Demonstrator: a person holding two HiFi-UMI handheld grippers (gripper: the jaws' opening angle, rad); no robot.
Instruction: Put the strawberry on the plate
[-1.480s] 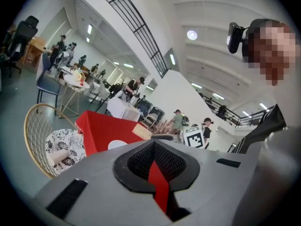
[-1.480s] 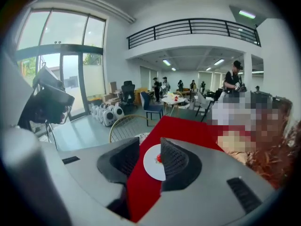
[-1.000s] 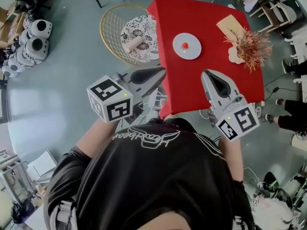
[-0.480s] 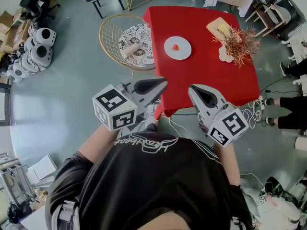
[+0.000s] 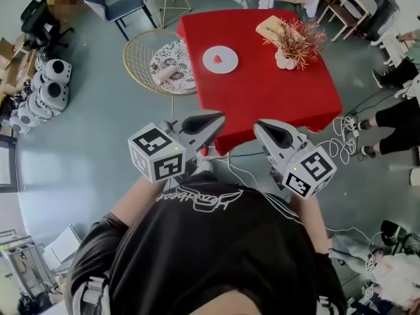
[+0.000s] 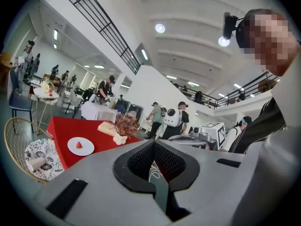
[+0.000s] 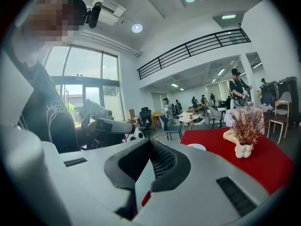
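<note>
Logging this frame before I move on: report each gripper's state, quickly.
Left gripper: closed, nothing between its jaws.
Right gripper: closed, nothing between its jaws.

Left gripper (image 5: 215, 119) and right gripper (image 5: 261, 127) side by side — fingers (image 5: 200, 122) together, empty.

The white cursive lettering (image 5: 197, 198) on the black shirt (image 5: 210, 258) cannot be read.
</note>
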